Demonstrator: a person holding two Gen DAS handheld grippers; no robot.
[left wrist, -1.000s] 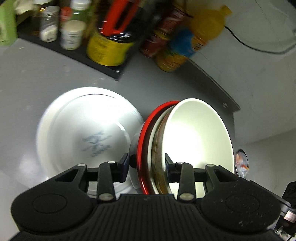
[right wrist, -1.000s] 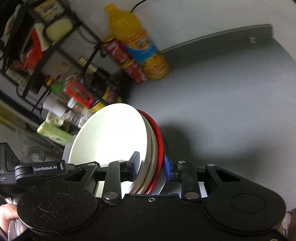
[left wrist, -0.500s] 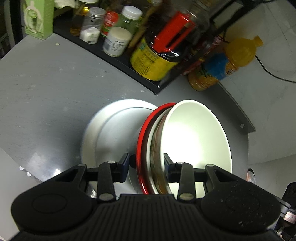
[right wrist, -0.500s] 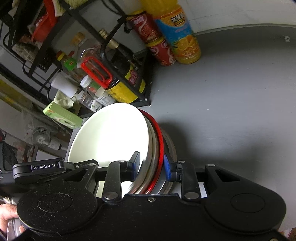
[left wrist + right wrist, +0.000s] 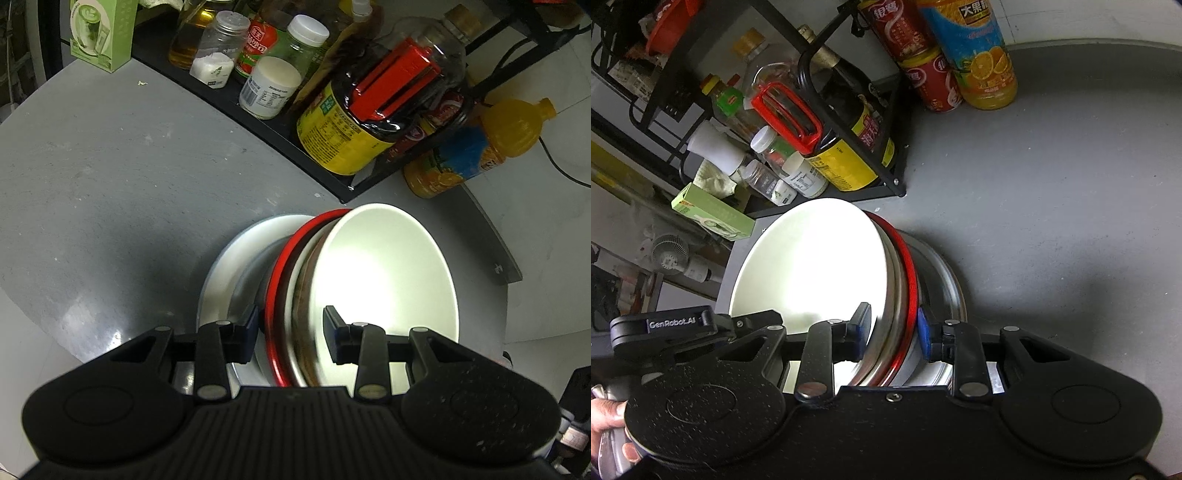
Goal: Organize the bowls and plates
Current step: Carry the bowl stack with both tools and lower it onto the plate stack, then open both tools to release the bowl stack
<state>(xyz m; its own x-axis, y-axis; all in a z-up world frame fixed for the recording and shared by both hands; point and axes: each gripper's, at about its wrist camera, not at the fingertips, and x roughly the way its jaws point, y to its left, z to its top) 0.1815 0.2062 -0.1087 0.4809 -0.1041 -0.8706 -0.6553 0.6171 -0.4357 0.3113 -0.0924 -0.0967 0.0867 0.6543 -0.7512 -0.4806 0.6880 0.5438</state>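
Observation:
Both grippers hold one stack of plates (image 5: 384, 273) by opposite rims: a white plate on top, a brown one under it and a red-rimmed plate (image 5: 282, 266) at the bottom. My left gripper (image 5: 291, 328) is shut on the near rim in its view. My right gripper (image 5: 892, 326) is shut on the same stack (image 5: 812, 266) from the other side. The stack hangs just over a large white plate (image 5: 229, 266) lying on the grey table; its rim (image 5: 945, 273) shows past the red edge. Whether they touch is hidden.
A black rack (image 5: 258, 122) of bottles and jars, with a big soy sauce bottle (image 5: 343, 136), lines the table's far side. An orange juice bottle (image 5: 982, 55) and red cans (image 5: 923, 74) stand beside it. A green box (image 5: 103, 33) sits far left. A hand (image 5: 605, 417) holds the left gripper's handle.
Both grippers have carried the stack across and over the large white plate, which now shows only as a crescent beside the red rim. The grip on the stack is unchanged.

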